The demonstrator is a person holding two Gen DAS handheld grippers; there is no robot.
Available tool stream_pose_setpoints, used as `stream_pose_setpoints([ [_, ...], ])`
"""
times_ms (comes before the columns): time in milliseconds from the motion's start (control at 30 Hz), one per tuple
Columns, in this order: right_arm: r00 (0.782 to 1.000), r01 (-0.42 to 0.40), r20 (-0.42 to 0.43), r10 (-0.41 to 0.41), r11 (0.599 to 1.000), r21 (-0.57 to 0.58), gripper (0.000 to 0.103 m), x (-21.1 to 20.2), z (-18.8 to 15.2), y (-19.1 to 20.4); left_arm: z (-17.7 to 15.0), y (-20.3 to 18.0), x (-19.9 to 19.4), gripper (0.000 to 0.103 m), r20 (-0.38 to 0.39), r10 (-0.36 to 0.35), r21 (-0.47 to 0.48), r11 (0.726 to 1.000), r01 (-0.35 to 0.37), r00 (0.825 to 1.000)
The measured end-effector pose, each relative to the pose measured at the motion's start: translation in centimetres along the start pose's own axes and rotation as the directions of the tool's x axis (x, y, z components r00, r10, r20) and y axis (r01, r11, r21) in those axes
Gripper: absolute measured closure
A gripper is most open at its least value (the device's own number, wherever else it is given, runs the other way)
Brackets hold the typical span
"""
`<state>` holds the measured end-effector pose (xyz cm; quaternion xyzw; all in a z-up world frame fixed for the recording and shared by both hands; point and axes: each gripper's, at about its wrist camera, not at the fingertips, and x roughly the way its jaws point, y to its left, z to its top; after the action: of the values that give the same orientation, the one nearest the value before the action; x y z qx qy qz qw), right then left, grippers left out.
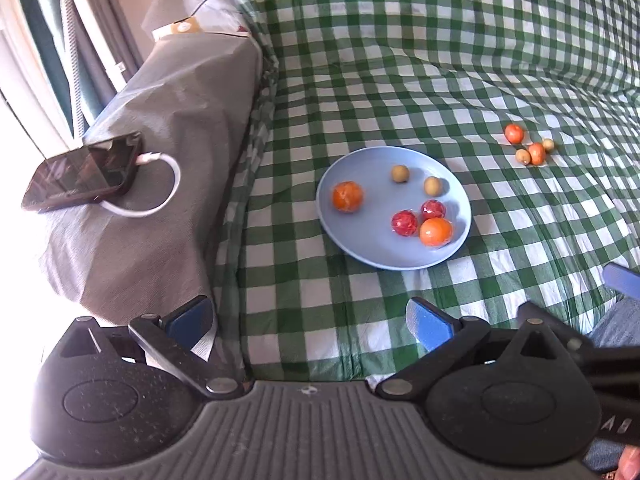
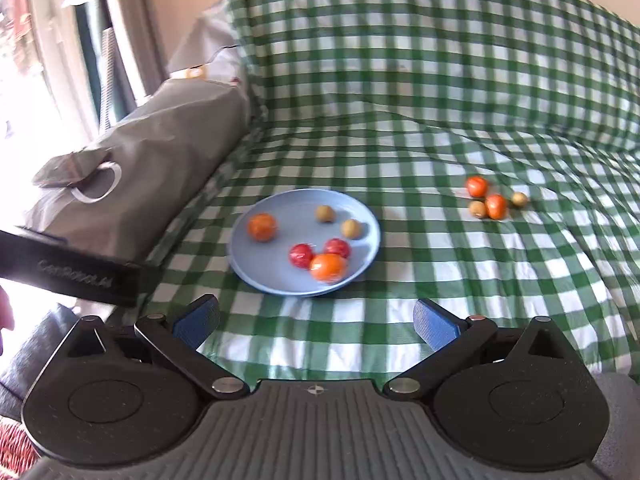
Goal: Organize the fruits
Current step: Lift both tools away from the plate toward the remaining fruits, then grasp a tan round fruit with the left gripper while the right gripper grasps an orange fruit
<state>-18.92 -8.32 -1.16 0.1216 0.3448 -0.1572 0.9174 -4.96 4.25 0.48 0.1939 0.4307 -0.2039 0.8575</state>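
A light blue plate [image 1: 360, 240] [image 2: 280, 280] lies on a green checked bedsheet. It holds two orange fruits [image 1: 347, 196] [image 2: 328, 267], two red fruits [image 1: 404, 223] [image 2: 301, 255] and two small tan fruits [image 1: 400, 173] [image 2: 325, 213]. A loose cluster lies on the sheet to the plate's right: two orange-red fruits [image 1: 514, 133] [image 2: 477, 186] and two small tan ones [image 1: 522, 156] [image 2: 477, 209]. My left gripper [image 1: 308, 322] and right gripper [image 2: 316, 322] are both open and empty, held near the bed's front, short of the plate.
A grey covered block [image 1: 160, 184] [image 2: 152, 168] stands left of the bed, with a phone [image 1: 84, 172] and white cable [image 1: 160, 184] on top. A checked pillow [image 2: 440, 40] rises at the back. The right gripper's body [image 1: 600, 360] shows at right in the left wrist view.
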Motion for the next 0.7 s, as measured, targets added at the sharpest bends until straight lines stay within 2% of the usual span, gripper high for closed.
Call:
stream_pose_setpoints([
  [200, 0.994, 0.105, 0.027, -0.108, 0.99, 0.089, 0.001, 0.6, 0.7, -4.6, 3.1, -4.1, 2.3, 0.0, -0.008, -0.028, 0.085, 0.996, 0.029, 1.0],
  [300, 0.984, 0.173, 0.03, -0.178, 0.975, 0.14, 0.001, 1.3, 0.9, -8.1, 5.4, -7.1, 4.0, 0.0, -0.019, -0.079, 0.122, 0.989, 0.081, 0.997],
  [367, 0.972, 0.225, 0.032, -0.233, 0.96, 0.169, 0.001, 2.0, 1.2, -10.7, 7.1, -9.4, 5.5, 0.0, 0.002, -0.101, 0.155, 0.983, 0.099, 0.995],
  [500, 0.948, 0.305, 0.03, -0.317, 0.931, 0.202, 0.001, 4.4, 2.1, -16.1, 10.4, -14.4, 10.0, 0.0, 0.025, -0.15, 0.256, 0.957, 0.139, 0.988],
  [700, 0.921, 0.378, 0.02, -0.389, 0.904, 0.198, 0.001, 11.5, 4.0, -23.6, 14.6, -21.1, 17.1, 0.0, 0.012, -0.237, 0.363, 0.906, 0.217, 0.971],
])
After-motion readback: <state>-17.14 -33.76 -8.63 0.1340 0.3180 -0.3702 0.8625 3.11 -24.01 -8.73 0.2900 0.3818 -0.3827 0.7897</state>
